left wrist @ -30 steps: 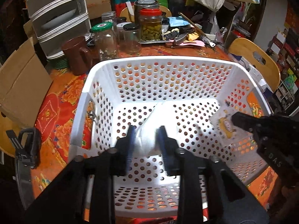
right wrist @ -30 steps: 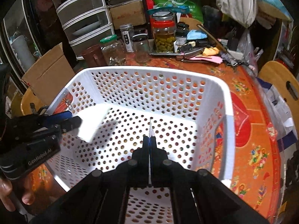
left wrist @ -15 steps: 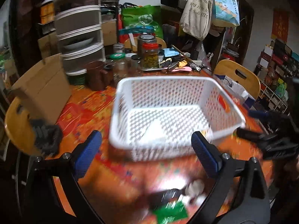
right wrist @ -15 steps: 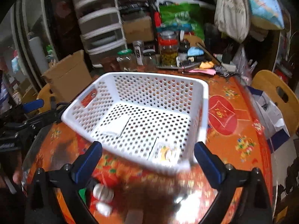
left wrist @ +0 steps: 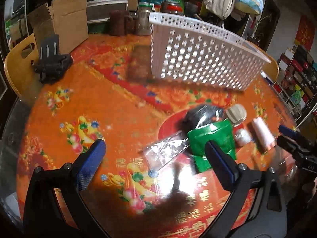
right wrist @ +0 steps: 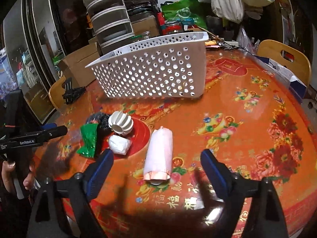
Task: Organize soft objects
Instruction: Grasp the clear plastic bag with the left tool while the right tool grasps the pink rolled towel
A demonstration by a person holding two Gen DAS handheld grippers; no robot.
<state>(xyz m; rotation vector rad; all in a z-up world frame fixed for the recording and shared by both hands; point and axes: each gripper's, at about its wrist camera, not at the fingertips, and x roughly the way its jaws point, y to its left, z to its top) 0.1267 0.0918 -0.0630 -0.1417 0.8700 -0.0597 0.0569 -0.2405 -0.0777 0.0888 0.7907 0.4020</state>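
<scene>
A white perforated basket (left wrist: 200, 59) (right wrist: 154, 73) stands on the orange table. In front of it lie a green packet (left wrist: 214, 138) (right wrist: 88, 138), a clear plastic bag (left wrist: 166, 152), a dark fuzzy item (left wrist: 200, 115) (right wrist: 99, 121), a ribbed white ball (left wrist: 236, 114) (right wrist: 120, 123), a small white wad (left wrist: 242, 136) (right wrist: 118, 143) and a pink roll (left wrist: 262, 134) (right wrist: 159, 152). My left gripper (left wrist: 156, 168) is open above the clear bag. My right gripper (right wrist: 156, 168) is open around the pink roll's near end, apart from it.
Jars (left wrist: 143, 19), drawers (right wrist: 111, 25) and a cardboard box (left wrist: 61, 25) crowd the far side. A black clamp (left wrist: 51, 61) lies at the table's left. Wooden chairs (right wrist: 285, 59) stand around the table (right wrist: 247, 129).
Both grippers let go of their items into the basket, opened, pulled back and dropped low over the table in front of the basket.
</scene>
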